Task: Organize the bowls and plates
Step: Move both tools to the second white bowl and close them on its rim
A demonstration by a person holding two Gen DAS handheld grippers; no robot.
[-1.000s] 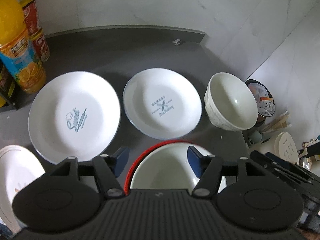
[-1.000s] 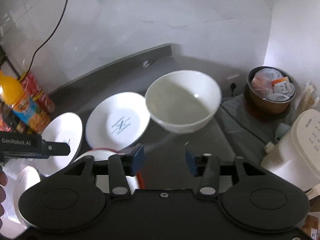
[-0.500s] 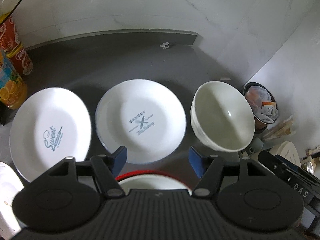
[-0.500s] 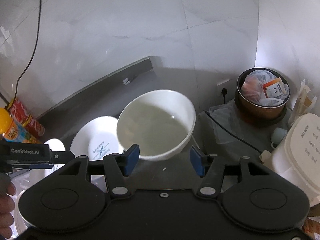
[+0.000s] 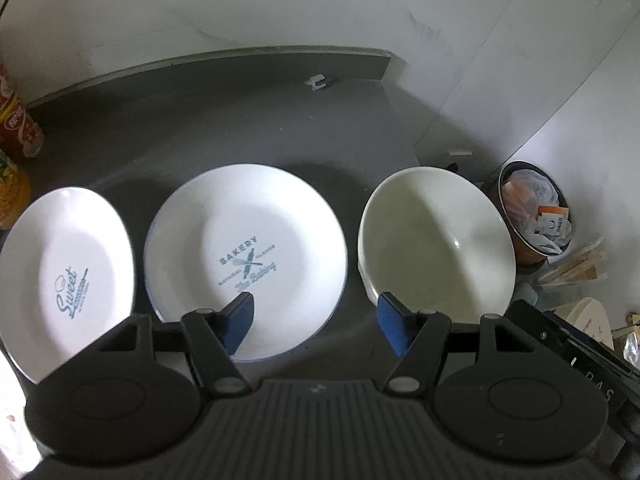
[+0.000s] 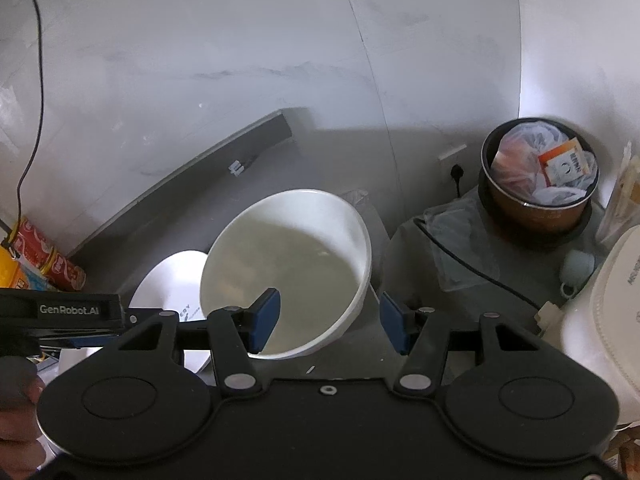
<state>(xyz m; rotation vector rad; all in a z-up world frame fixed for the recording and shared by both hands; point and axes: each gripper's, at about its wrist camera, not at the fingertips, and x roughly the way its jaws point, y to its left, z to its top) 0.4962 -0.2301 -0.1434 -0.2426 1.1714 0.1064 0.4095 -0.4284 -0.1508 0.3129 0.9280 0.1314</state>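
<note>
Your left gripper has its blue pads spread apart, holding nothing, above the near edge of the bakery plate on the dark counter. The sweet plate lies just left of it, the white bowl just right. Your right gripper is also spread wide; its left pad is in front of the bowl's inside, its right pad outside the rim. Near the bowl are a full bin, a black cable and a white appliance.
</note>
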